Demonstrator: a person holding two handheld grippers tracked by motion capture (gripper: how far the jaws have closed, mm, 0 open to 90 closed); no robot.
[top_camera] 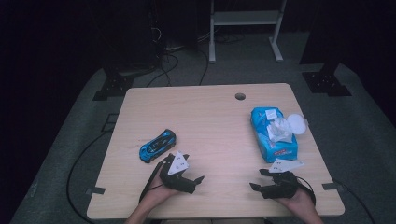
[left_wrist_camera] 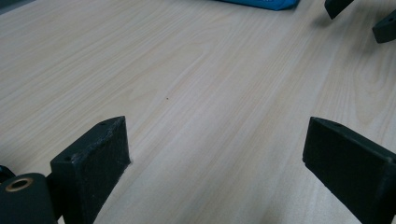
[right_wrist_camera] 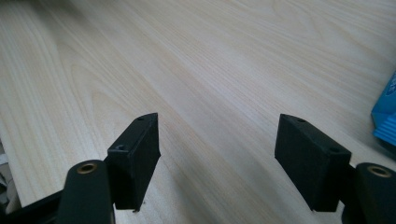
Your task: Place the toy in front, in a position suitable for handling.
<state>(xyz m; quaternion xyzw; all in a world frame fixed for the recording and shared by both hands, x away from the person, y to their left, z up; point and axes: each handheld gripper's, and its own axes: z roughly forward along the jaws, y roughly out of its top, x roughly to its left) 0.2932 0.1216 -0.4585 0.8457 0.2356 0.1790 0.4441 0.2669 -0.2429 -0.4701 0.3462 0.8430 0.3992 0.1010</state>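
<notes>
toy car (top_camera: 158, 145): blue body, black roof and windows, lying at a slant on the left half of the tabletop (top_camera: 210, 116), just beyond the left tongs (top_camera: 192, 169) and not touching them. tissue pack (top_camera: 273, 134): blue wrapper with red print, white tissue sticking out of the top, a white round lid beside it at the right edge; it sits on the right half, just beyond the right tongs (top_camera: 258, 179).

left tongs: jaws wide apart, nothing between them, bare wood under them in the left gripper view. right tongs: jaws wide apart as well, nothing held; a blue corner of the pack shows at the right of the right gripper view.

open room: the middle of the tabletop between car and pack is bare wood, as is the far half up to the round hole (top_camera: 240, 96) near the back edge. both tongs sit near the front edge.

count: one car, one tissue pack, two tongs, one hole.
</notes>
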